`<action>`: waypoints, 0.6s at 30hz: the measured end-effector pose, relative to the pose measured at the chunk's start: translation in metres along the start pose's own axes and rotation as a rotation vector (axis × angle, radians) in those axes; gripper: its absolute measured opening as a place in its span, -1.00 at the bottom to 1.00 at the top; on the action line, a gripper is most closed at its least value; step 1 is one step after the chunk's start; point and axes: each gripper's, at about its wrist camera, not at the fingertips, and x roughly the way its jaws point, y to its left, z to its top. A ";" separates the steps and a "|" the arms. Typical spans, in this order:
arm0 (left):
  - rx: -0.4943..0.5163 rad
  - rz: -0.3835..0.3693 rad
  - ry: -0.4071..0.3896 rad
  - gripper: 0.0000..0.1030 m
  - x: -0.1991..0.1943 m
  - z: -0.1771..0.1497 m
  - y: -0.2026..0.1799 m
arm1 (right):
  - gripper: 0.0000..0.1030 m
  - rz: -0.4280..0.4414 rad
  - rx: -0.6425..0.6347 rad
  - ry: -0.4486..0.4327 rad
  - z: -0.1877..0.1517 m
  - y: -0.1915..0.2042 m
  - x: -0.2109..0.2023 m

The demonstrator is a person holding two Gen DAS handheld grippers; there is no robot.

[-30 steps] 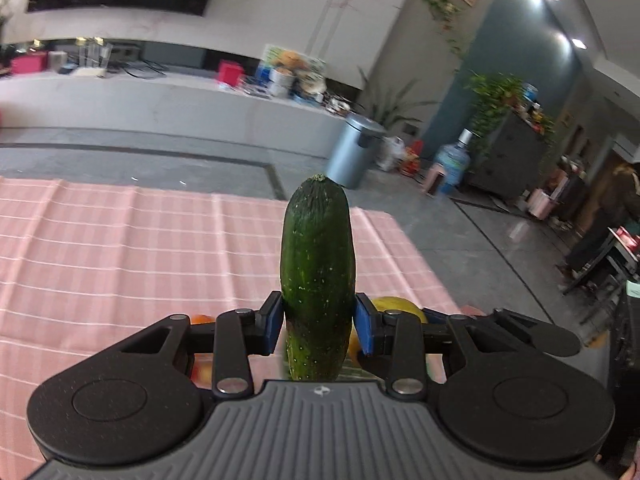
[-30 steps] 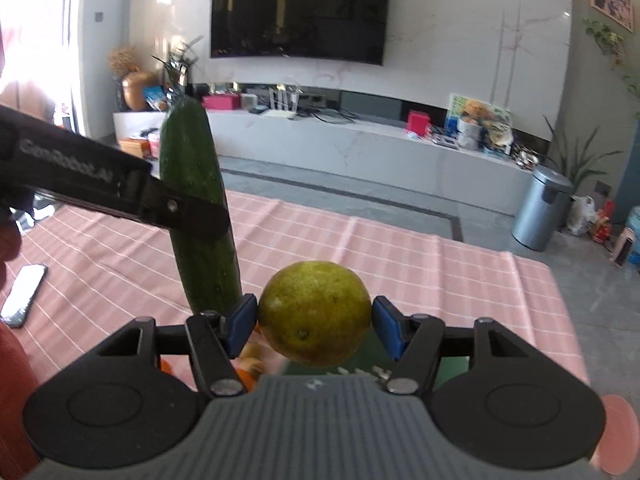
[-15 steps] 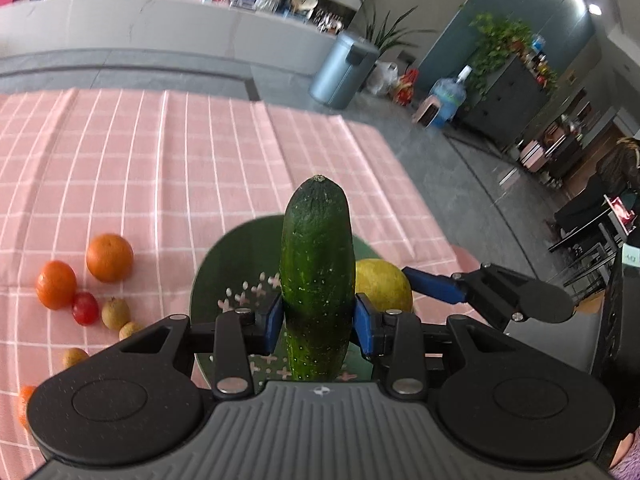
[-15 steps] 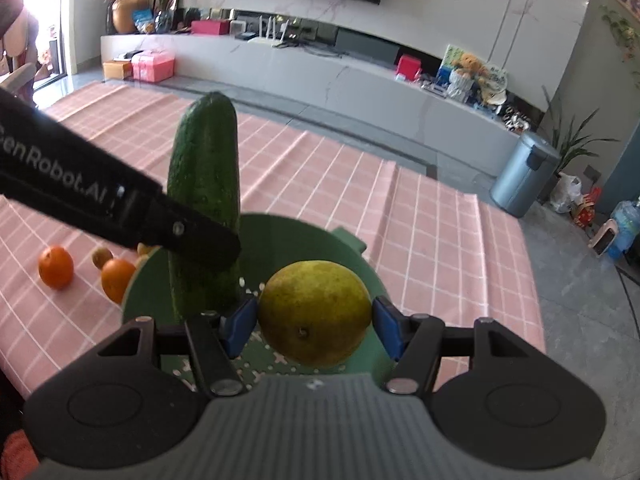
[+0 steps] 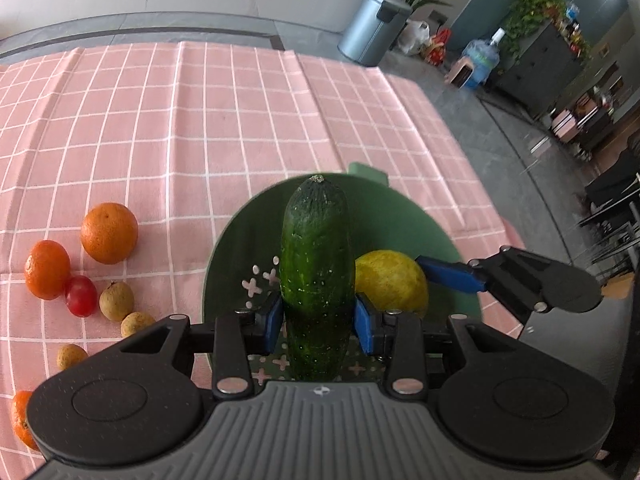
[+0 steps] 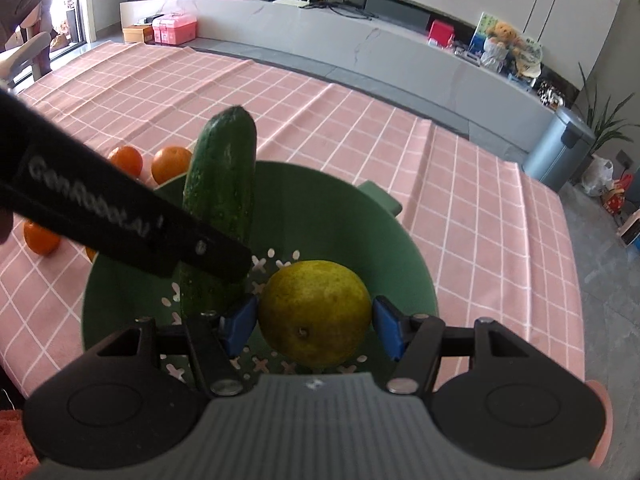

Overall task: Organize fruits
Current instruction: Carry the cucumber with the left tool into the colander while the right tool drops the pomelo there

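Left wrist, cucumber [image 5: 316, 276] clamped in left hand-held gripper [image 5: 318, 326]; seemingly over colander [image 5: 236, 248]

Both grippers have tipped downward, bringing the dark green cucumber [image 5: 316, 276] and yellow-green round fruit [image 6: 314, 312] over the green perforated bowl [image 6: 340, 216].

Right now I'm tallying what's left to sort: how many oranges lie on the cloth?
3: two side by side left of the green bowl, one at the near-left edge. Others may be hidden.
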 end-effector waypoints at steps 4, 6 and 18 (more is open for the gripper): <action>0.004 0.008 0.003 -0.18 0.004 0.002 -0.001 | 0.17 0.009 0.002 0.016 -0.003 0.000 0.007; 0.000 0.010 0.004 -0.17 0.006 0.003 -0.001 | 0.17 0.012 0.005 0.027 -0.004 0.000 0.010; 0.032 0.040 -0.008 -0.11 0.006 0.006 -0.002 | 0.24 -0.015 -0.013 0.032 -0.001 0.004 0.007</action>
